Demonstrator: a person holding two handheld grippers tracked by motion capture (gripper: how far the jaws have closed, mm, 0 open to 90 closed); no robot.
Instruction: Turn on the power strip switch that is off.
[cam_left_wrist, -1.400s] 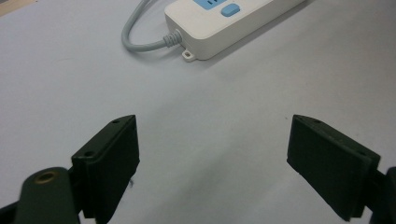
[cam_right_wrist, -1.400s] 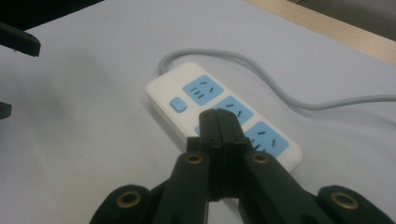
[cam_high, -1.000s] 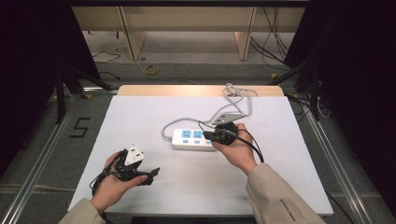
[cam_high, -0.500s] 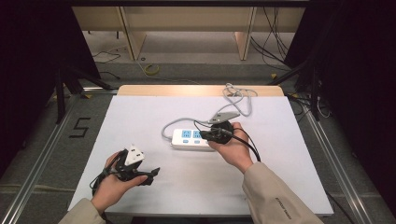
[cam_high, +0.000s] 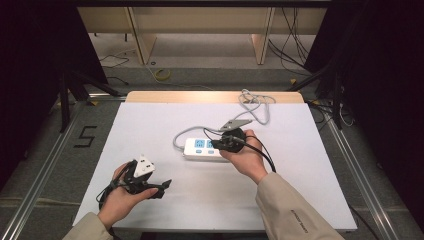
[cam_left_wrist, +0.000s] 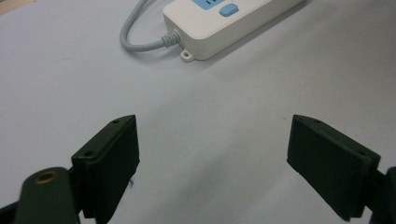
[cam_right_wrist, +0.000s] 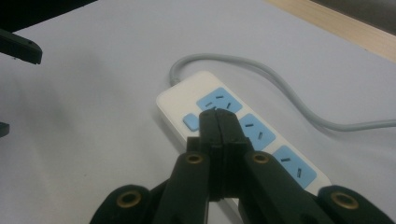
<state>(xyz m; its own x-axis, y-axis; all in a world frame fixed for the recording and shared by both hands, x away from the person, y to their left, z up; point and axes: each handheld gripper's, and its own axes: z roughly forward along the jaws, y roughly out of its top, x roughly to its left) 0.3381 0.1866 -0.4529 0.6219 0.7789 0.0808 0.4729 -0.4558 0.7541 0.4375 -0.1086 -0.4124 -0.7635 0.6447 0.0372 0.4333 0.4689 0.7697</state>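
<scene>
A white power strip (cam_high: 202, 148) with blue sockets lies in the middle of the white table; its grey cord (cam_high: 252, 107) loops off to the far side. My right gripper (cam_high: 216, 144) hovers over the strip, jaws shut together with nothing between them. In the right gripper view the closed tips (cam_right_wrist: 217, 116) sit just above the power strip (cam_right_wrist: 243, 126), near its blue switch (cam_right_wrist: 190, 122). My left gripper (cam_high: 162, 187) rests at the near left, jaws wide open and empty. The left gripper view has the open gripper (cam_left_wrist: 212, 158) over bare table, with the strip's end (cam_left_wrist: 219, 23) farther off.
The white table sheet (cam_high: 150, 125) ends in a wooden strip (cam_high: 200, 96) at the far edge. Metal rails (cam_high: 45, 165) flank the table on both sides. Cables (cam_high: 250, 147) trail from the right gripper across the hand.
The right gripper has shifted slightly left over the power strip. The left gripper has stayed where it was.
</scene>
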